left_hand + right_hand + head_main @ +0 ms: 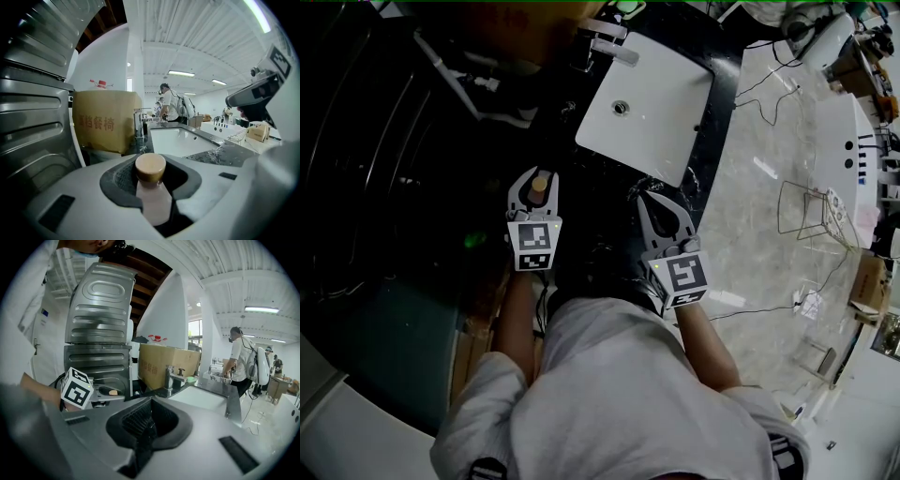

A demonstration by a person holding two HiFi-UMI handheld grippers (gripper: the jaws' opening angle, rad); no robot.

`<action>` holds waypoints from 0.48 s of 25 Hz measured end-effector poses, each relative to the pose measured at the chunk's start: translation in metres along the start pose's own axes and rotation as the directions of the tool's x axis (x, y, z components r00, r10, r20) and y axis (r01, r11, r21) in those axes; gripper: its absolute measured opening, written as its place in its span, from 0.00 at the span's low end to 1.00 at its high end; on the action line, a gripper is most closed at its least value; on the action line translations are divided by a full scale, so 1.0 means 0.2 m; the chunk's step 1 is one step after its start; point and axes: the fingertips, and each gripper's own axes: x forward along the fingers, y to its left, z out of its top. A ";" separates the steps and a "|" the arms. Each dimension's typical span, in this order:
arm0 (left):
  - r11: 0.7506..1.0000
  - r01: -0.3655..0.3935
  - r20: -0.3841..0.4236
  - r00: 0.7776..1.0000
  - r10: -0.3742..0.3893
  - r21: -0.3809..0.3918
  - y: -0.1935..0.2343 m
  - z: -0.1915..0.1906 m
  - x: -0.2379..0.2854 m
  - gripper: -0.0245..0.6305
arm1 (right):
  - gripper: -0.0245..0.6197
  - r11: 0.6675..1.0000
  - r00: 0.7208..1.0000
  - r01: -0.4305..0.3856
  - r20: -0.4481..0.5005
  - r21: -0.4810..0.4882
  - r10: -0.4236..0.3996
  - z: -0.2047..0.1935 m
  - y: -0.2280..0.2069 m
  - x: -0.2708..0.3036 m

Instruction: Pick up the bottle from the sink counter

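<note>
Dark sink counter (602,202), bottle (151,187) upright between closing jaws of left gripper (154,163)

We read four red Chinese characters on the side of the cardboard box (101,123) in the left gripper view; they look like 高档餐椅. In the right gripper view we see red print on the same box, but it is too small for us to read.

Left gripper (534,181) closing round bottle (153,199)
</note>
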 end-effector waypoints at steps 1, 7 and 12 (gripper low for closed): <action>1.000 -0.002 -0.005 1.000 0.002 -0.005 0.00 0.00 0.00 0.22 | 0.05 1.000 1.000 0.000 0.000 0.000 0.000 0.00 0.00 0.00; 1.000 0.006 -0.028 1.000 -0.007 -0.023 -0.02 -0.01 -0.01 0.22 | 0.05 1.000 1.000 -0.005 0.000 0.004 0.005 -0.02 0.02 -0.01; 0.998 0.040 -0.029 0.999 -0.042 -0.053 -0.07 0.01 -0.04 0.22 | 0.05 1.000 1.000 0.001 0.002 0.013 -0.001 -0.02 0.04 -0.02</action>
